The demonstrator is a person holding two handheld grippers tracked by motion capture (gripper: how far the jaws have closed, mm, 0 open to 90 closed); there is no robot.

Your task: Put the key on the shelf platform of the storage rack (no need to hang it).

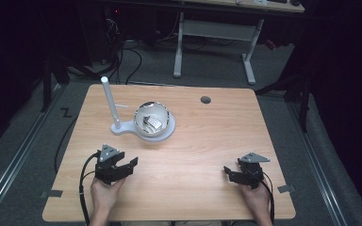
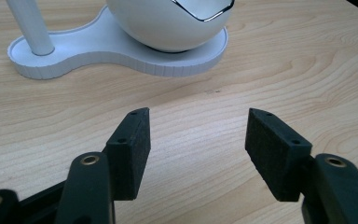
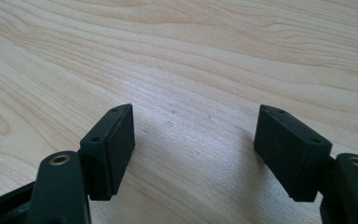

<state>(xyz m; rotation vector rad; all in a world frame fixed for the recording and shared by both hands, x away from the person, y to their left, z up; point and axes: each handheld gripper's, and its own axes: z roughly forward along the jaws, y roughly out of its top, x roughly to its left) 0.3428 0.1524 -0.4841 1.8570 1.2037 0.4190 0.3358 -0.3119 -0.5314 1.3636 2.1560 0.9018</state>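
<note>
I see a white bowl [image 1: 154,118] with a shiny chrome rim sitting on a white ribbed base [image 1: 131,129], beyond the table's centre; an upright white post [image 1: 110,101] rises from the base's left lobe. Something pale lies inside the bowl, too small for me to identify. My left gripper [image 1: 131,164] rests near the front edge with its jaws spread wide and empty, pointing toward the base (its own camera cuts off the bowl's top). My right gripper [image 1: 227,173] sits well apart at front right, also gaping, holding nothing. The light wood table [image 1: 207,141] has 1 dark grommet hole [image 1: 205,100]. Beyond it, cables [image 1: 132,61] and a desk frame [image 1: 214,33] fade into darkness.
</note>
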